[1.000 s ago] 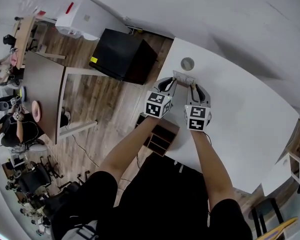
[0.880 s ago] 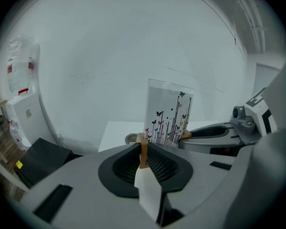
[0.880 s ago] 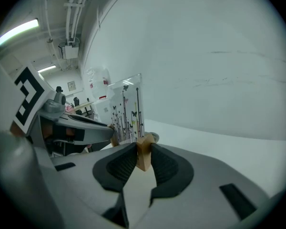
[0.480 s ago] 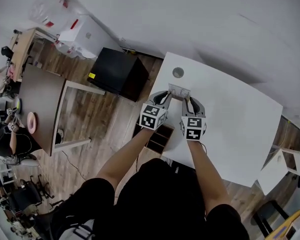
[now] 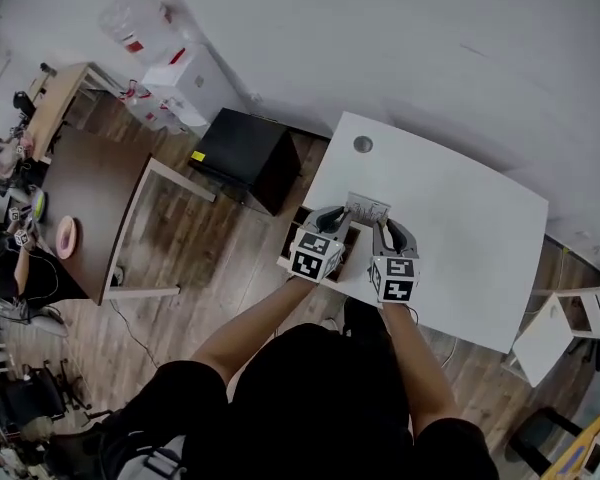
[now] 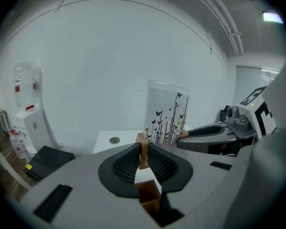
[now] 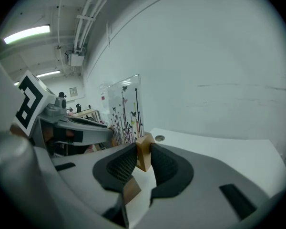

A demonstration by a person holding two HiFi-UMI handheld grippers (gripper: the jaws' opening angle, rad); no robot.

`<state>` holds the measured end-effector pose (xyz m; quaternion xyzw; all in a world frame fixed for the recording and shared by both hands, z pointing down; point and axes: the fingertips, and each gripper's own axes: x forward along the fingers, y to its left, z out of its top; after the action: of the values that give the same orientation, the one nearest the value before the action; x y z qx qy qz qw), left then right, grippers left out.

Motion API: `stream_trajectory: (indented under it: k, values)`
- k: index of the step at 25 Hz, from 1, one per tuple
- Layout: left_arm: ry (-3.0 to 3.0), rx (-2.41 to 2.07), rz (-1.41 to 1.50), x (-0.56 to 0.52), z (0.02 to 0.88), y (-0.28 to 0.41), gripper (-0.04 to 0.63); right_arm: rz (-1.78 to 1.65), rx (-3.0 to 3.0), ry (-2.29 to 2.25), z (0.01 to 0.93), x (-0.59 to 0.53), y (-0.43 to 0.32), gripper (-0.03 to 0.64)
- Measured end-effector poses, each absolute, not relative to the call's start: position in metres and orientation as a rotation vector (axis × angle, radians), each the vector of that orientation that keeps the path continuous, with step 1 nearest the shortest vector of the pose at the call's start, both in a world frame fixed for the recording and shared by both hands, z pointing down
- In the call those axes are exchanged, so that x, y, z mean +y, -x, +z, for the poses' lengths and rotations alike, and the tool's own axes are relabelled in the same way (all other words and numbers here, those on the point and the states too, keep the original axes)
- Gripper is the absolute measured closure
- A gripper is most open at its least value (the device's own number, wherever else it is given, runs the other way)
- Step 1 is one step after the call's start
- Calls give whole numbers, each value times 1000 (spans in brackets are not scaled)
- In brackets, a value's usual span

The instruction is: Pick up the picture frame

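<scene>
The picture frame [image 5: 368,209] is a clear panel printed with butterflies and stems [image 6: 168,114], standing on small wooden blocks at its two lower corners. It hangs between my two grippers above the near left part of the white table [image 5: 460,218]. My left gripper [image 5: 342,219] is shut on the left wooden block [image 6: 143,147]. My right gripper [image 5: 387,226] is shut on the right wooden block [image 7: 144,151]. In the right gripper view the panel [image 7: 126,108] stands upright, with the left gripper [image 7: 81,128] beyond it.
A round grommet hole [image 5: 363,144] marks the table's far left corner. A black cabinet [image 5: 245,153] stands left of the table, with white boxes [image 5: 185,88] behind it and a brown desk [image 5: 90,208] further left. A small white side table [image 5: 555,333] is at the right.
Both grippers have risen with the frame between them and drawn back from the far left corner toward the table's near edge. The grip on both blocks is unchanged.
</scene>
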<state>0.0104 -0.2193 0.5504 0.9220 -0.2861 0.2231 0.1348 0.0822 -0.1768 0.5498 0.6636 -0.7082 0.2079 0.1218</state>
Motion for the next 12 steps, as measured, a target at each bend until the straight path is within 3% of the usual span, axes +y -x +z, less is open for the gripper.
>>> stream_trajectory:
  k: [12]
  values:
    - [-2648,-760,652,-84,538,39,538,564,-1987,-1961,532,-40,-32,522]
